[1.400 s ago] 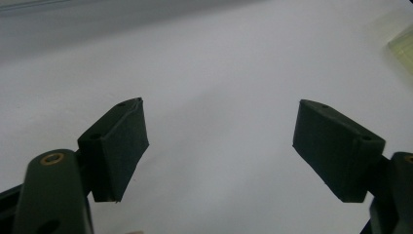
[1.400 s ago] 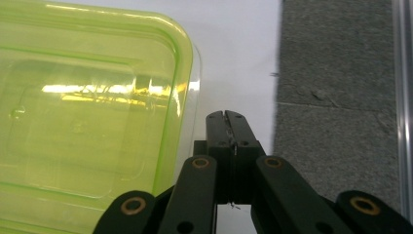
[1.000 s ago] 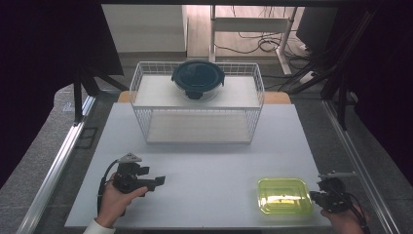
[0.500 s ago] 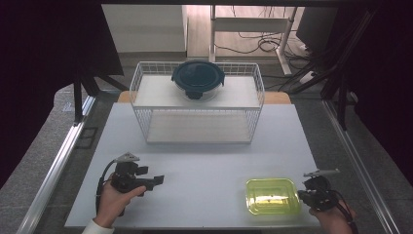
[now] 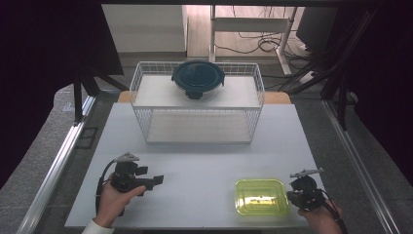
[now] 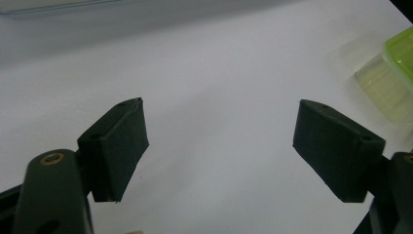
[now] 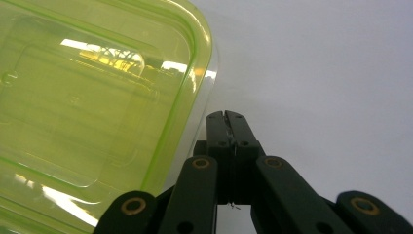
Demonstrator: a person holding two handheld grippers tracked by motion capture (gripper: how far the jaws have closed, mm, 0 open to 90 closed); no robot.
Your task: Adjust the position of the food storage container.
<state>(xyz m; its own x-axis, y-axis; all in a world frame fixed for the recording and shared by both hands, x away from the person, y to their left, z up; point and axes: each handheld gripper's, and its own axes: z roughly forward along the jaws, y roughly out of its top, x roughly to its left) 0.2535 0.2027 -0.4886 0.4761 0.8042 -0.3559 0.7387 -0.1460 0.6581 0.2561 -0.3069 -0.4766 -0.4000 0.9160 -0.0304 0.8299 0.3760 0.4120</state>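
Your right gripper [image 7: 227, 117] is matt black plastic beside a glossy, see-through yellow-green plastic container [image 7: 92, 97]. The desk [image 5: 204, 165] looks smooth, matt white; the basket [image 5: 146, 87] is white-coated wire.

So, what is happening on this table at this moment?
A person works at a white table with a gripper in each hand. The right gripper, jaws shut with nothing between them, sits beside the edge of a yellow-green container near the front of the table. The left gripper is open over bare table and holds nothing. At the back, a round container with a dark lid rests on top of a white wire rack.
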